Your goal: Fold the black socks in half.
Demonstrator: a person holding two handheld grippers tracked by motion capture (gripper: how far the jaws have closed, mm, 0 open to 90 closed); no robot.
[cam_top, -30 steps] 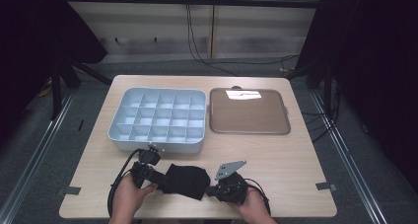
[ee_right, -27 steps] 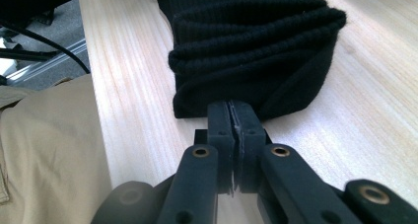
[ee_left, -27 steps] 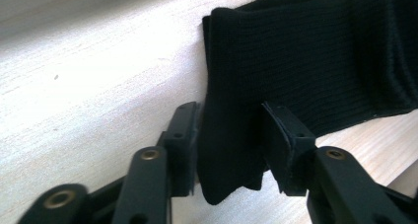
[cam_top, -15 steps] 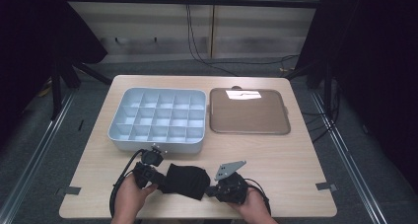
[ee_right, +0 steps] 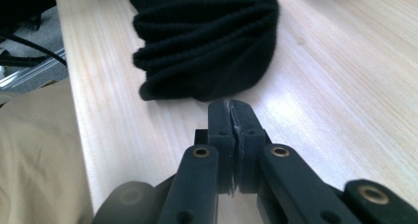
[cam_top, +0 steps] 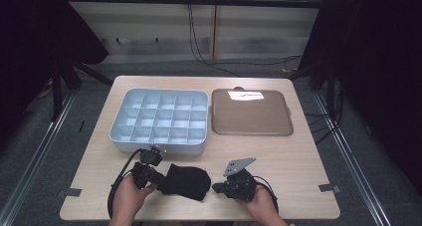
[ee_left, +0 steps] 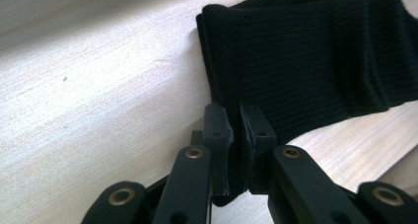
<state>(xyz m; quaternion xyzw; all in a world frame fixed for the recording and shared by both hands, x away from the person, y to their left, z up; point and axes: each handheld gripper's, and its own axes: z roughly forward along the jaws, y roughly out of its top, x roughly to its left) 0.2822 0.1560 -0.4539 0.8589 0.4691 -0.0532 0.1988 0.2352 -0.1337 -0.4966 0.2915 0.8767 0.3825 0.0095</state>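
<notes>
The black knitted cloth (cam_top: 186, 181) lies bunched at the near edge of the counter (cam_top: 298, 161), where it lay a second ago. The left claw (ee_left: 235, 120) pinches its edge. The right claw (ee_right: 230, 114), jaws pressed together and empty, sits just beside it, unmoved.

Black ribbed sock (cam_top: 186, 181) at near edge of pale wood-grain table (cam_top: 298, 156). Light blue-grey divided box (cam_top: 160, 120); brown tray (cam_top: 250, 114). Both grippers black, brass-coloured rivets. Tan trousers (ee_right: 34, 155).
</notes>
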